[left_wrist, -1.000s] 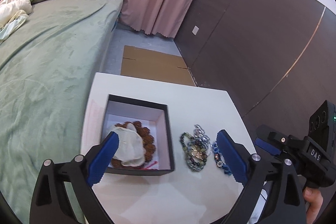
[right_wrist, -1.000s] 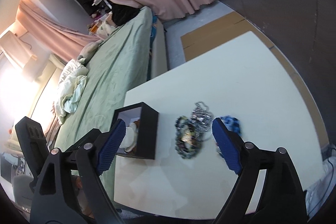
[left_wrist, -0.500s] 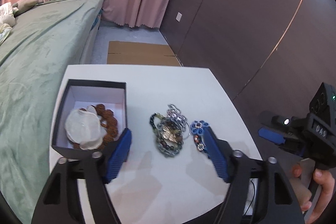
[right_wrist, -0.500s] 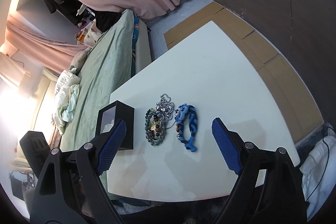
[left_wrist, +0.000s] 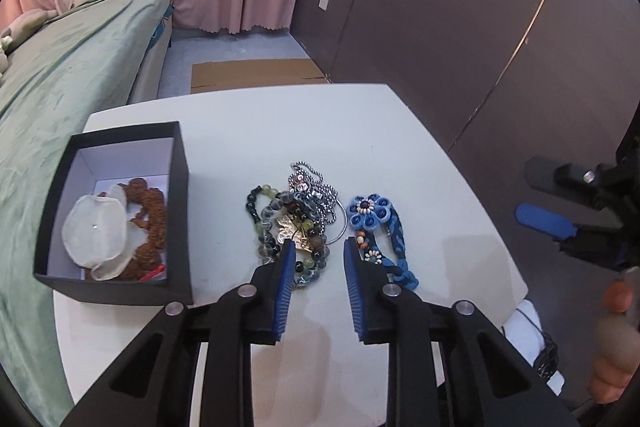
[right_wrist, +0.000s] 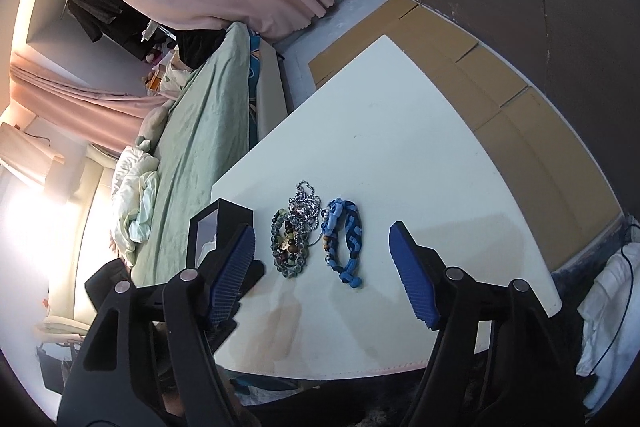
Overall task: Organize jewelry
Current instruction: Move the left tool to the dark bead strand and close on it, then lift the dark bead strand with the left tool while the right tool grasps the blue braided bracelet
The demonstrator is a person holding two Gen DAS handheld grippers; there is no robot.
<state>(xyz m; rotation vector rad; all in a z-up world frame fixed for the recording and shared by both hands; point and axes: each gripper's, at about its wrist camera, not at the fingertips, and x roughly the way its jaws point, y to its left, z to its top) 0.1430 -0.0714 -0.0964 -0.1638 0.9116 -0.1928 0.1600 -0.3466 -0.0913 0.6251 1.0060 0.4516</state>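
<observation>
Narrowed from its earlier wide spread, the left gripper (left_wrist: 318, 251) hovered low over the white table (left_wrist: 248, 131), its blue pads a small gap apart and empty, one tip above the beaded bracelets (left_wrist: 286, 223), the other beside the blue flower bracelet (left_wrist: 374, 223). Both pieces lay side by side near the table's front edge, a silver chain (left_wrist: 316, 187) tangled among the beads. At the left edge stood the open black box (left_wrist: 178, 227), holding brown beads (left_wrist: 150, 211) and a white pouch (left_wrist: 96, 227). Further back, the right gripper (right_wrist: 322, 265) hung wide open, holding nothing.
</observation>
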